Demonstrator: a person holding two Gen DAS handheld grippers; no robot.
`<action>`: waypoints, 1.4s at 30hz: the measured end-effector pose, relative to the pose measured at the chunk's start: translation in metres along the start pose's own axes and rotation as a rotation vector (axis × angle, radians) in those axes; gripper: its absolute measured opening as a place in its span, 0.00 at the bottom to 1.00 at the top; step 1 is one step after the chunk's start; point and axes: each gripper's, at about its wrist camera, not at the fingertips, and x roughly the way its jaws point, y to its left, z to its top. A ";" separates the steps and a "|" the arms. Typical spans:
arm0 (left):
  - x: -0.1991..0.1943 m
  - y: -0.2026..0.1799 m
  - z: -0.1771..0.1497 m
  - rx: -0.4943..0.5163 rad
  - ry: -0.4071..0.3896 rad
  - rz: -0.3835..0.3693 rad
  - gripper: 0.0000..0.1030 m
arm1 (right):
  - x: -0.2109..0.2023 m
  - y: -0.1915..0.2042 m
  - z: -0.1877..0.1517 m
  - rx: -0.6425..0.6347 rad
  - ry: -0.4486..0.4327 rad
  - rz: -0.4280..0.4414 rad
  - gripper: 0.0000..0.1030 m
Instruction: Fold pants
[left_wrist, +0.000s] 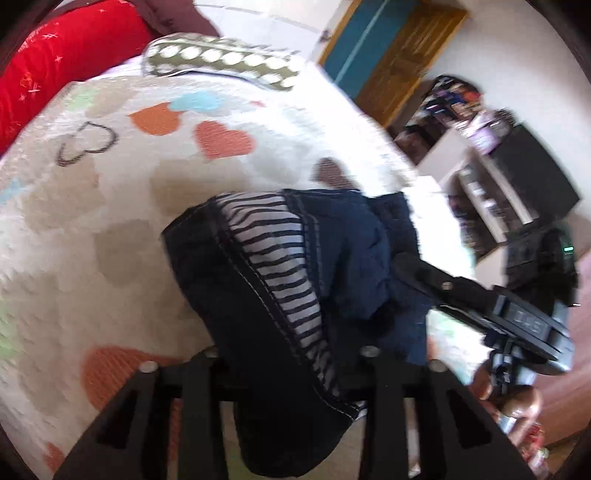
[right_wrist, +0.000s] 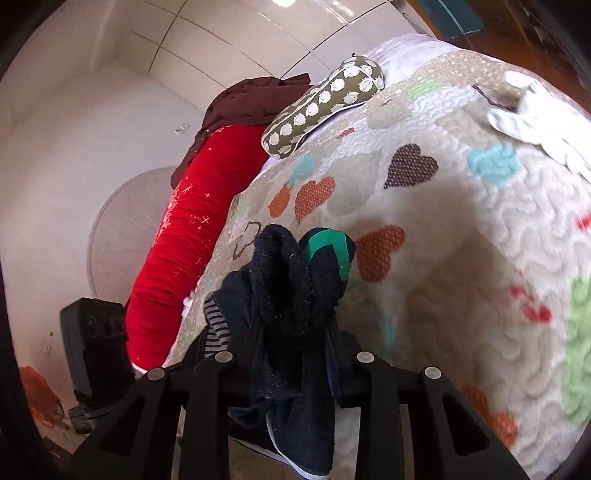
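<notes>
Left wrist view: left tongs (left_wrist: 291, 373) clamped on dark navy pants (left_wrist: 258, 295), striped lining showing, cloth lifted over the heart-print bedspread (left_wrist: 110, 221). Right tongs (left_wrist: 406, 264) bite the same pants at the far edge. Dotted pillow (left_wrist: 218, 61) and red bolster (left_wrist: 66, 55) behind.

Right wrist view: right tongs (right_wrist: 295, 369) gripping bunched pants (right_wrist: 284, 295) w/ green-striped bit, above bedspread (right_wrist: 461, 240).
</notes>
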 end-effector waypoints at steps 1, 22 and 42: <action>0.012 0.005 0.000 0.013 0.024 0.080 0.43 | 0.009 0.000 0.003 -0.003 0.008 -0.029 0.43; -0.150 -0.020 -0.081 0.078 -0.465 0.254 0.75 | 0.023 0.030 -0.042 -0.098 0.077 -0.205 0.37; -0.241 -0.103 -0.123 0.117 -0.643 0.569 1.00 | -0.150 0.115 -0.139 -0.251 -0.354 -0.429 0.70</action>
